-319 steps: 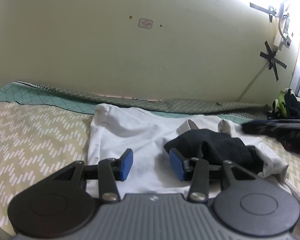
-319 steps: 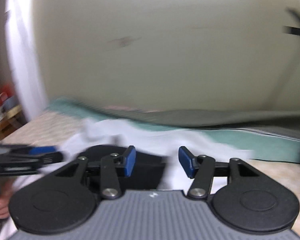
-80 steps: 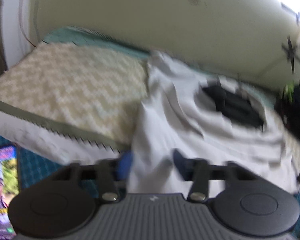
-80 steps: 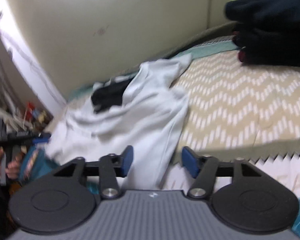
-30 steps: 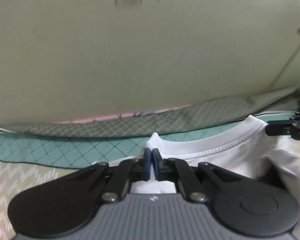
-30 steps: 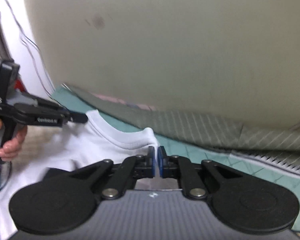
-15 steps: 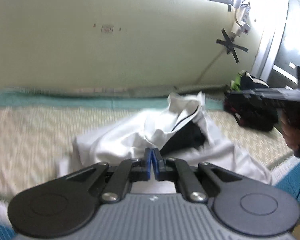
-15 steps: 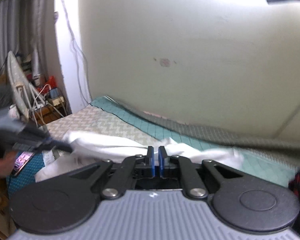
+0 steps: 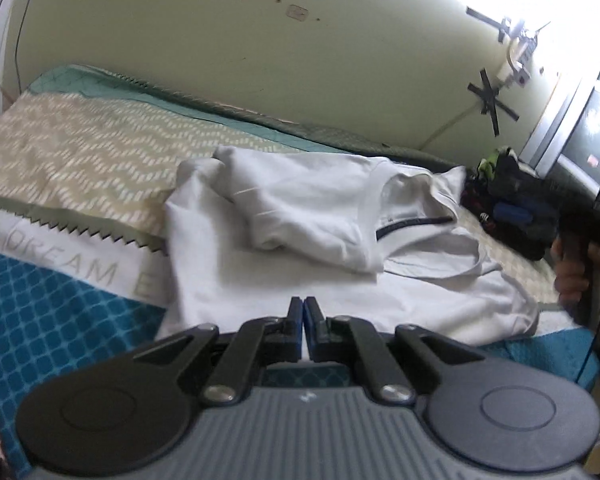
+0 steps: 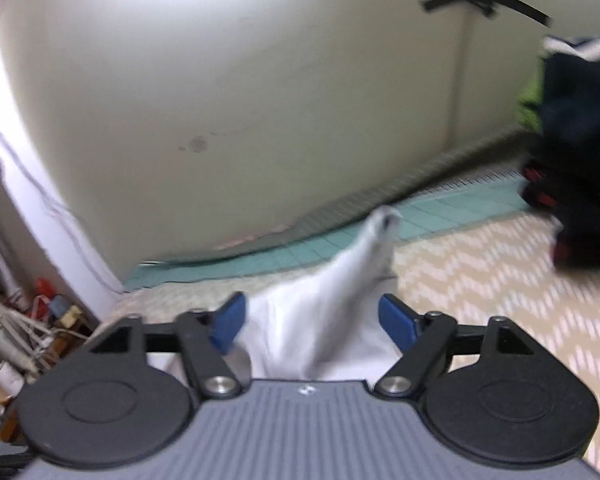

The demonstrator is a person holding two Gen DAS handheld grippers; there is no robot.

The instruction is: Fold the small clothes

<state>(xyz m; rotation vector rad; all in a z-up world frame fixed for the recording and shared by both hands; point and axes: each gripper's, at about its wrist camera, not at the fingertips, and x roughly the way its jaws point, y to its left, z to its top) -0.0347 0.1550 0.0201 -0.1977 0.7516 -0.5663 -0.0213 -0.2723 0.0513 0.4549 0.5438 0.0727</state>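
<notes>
Chevron bedspread [image 9: 80, 152] carrying white shirt [image 9: 300, 232], rumpled, half-folded.
Left gripper [image 9: 303, 322] is pinching the shirt's near hem; right gripper [image 10: 310, 322] is opening, fabric loose between fingers. Only the right view is showing floor clutter [image 10: 28, 320].

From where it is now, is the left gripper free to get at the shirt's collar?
Probably yes. The left gripper, shut at the near hem of the white shirt, has only flat cloth between it and the collar. Nothing lies across the way; the dark clothes pile sits off to the side.
</notes>
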